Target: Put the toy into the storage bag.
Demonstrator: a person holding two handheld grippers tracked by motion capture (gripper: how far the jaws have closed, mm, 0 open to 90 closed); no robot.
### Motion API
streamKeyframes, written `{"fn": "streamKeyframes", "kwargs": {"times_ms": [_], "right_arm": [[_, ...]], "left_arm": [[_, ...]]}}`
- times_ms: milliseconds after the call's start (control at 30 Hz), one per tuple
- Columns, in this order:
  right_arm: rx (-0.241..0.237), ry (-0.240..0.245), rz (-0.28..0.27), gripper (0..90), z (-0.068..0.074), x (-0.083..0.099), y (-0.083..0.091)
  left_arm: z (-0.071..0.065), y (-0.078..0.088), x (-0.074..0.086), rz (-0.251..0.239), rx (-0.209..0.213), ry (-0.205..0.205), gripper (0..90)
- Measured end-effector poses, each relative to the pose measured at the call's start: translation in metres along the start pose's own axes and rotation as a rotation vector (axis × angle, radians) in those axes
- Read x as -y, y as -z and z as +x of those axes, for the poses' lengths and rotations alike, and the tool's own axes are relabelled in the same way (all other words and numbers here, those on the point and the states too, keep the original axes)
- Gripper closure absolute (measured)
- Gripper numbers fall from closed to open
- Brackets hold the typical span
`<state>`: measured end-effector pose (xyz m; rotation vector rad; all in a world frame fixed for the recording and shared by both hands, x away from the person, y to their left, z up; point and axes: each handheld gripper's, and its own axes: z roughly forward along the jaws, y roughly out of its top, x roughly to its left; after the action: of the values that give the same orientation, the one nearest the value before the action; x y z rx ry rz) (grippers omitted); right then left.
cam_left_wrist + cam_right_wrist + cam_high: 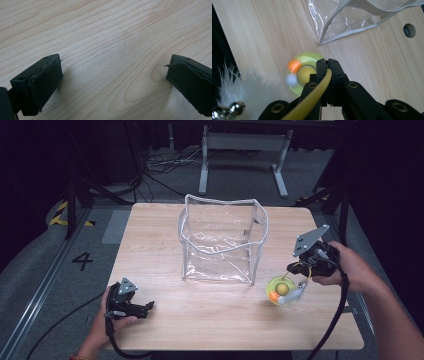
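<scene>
A yellow-green ring toy with an orange ball, a white ball and a yellow centre hangs just above the table at the right. My right gripper is shut on the toy's yellow stalk. In the right gripper view the ring toy is blurred below the closed jaws, and a white feather with small bells dangles at the left. A clear plastic bag with white trim stands open in the middle of the table. My left gripper rests at the front left, open, with bare wood between its fingers.
The wooden table has a round hole near the bag's corner. A person's hands hold both grippers, with cables trailing off the front edge. A metal stand and cables lie on the floor beyond the table.
</scene>
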<state>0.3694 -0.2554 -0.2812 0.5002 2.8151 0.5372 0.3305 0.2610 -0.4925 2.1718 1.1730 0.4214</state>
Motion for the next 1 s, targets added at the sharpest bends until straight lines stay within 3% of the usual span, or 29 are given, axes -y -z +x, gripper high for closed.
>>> {"fn": "streamKeyframes", "kwargs": {"times_ms": [233, 567, 767, 1000], "right_arm": [[0.032, -0.052, 0.027, 88.6, -0.025, 0.007, 0.013], [0.055, -0.077, 0.048, 88.5, -0.048, 0.002, 0.023], [0.076, -0.092, 0.069, 88.5, -0.065, -0.005, 0.040], [0.114, -0.105, 0.082, 88.5, -0.076, -0.016, 0.061]], "left_arm": [[0.000, 0.000, 0.000, 0.000, 0.000, 0.000, 0.7], [0.000, 0.000, 0.000, 0.000, 0.000, 0.000, 0.7], [0.000, 0.000, 0.000, 0.000, 0.000, 0.000, 0.7], [0.000, 0.000, 0.000, -0.001, -0.002, 0.001, 0.9]]}}
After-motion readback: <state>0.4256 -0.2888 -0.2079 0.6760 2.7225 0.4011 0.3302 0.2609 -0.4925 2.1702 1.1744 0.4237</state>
